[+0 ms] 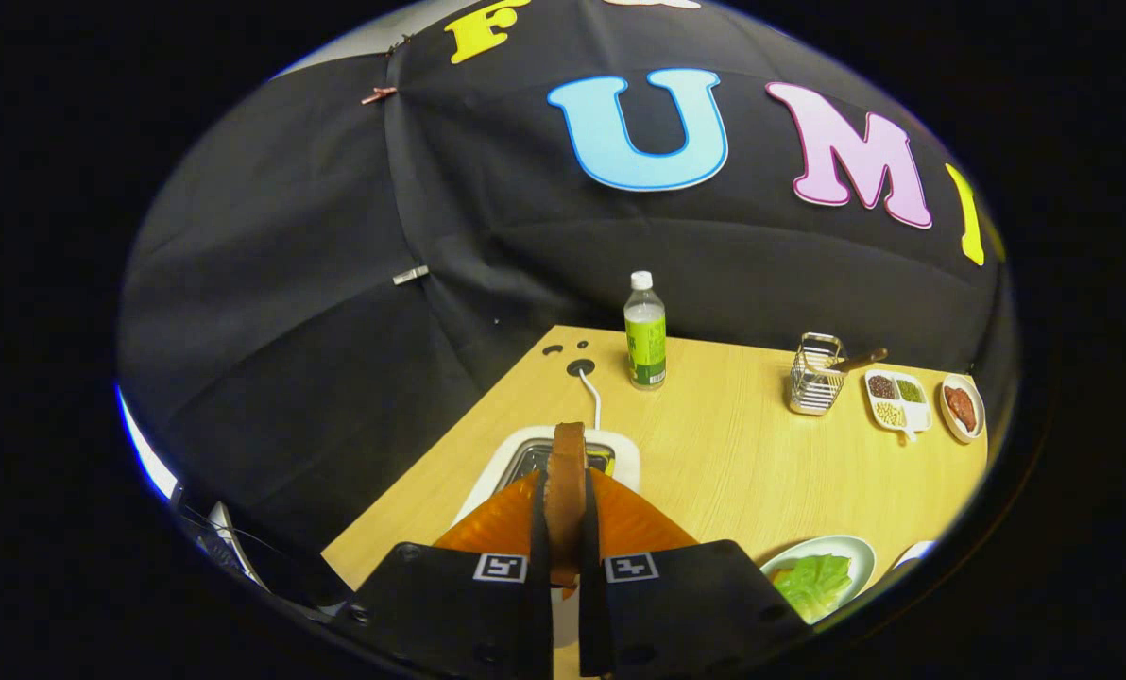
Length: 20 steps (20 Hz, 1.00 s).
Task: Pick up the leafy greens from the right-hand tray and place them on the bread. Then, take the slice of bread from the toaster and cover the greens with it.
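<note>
My gripper [565, 510] is shut on a slice of bread [568, 472], held edge-on and upright between the two orange fingers [497, 519]. The slice hangs just above the white toaster [620, 451], whose slot shows right behind it. To the right of the fingers a pale plate [856, 552] holds leafy greens [813, 581]. I cannot tell what lies under the greens on that plate.
A green-labelled bottle [645, 332] stands at the table's far edge behind the toaster, with the toaster's white cord [591, 392] running to a hole. Far right stand a wire basket [813, 375], a divided dish of beans [896, 399] and a small dish [962, 408].
</note>
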{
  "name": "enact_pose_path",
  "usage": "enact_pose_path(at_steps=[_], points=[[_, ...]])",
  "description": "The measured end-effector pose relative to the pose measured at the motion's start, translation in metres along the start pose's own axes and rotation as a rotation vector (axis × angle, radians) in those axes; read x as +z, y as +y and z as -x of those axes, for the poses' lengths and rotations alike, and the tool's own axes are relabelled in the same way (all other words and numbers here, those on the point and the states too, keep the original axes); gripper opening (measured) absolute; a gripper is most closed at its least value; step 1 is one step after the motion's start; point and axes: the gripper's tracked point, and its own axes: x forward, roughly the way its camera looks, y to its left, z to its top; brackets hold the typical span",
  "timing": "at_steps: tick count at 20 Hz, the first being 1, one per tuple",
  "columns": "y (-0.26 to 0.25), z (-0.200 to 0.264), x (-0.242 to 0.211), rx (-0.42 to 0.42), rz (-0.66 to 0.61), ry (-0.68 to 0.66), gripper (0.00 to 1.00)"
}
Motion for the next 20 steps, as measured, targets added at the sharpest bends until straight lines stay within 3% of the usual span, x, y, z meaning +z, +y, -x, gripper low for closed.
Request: enact_pose_path(at_steps=[7,11,16,20], points=[[-0.021,0.057,0.053,0.021,-0.036,-0.106,0.15],[-0.063,0.096,0.071,-0.027,-0.033,-0.160,0.15],[-0.143,0.136,0.054,-0.144,-0.063,-0.165,0.15],[-0.195,0.148,0.009,-0.219,-0.163,-0.120,0.15]])
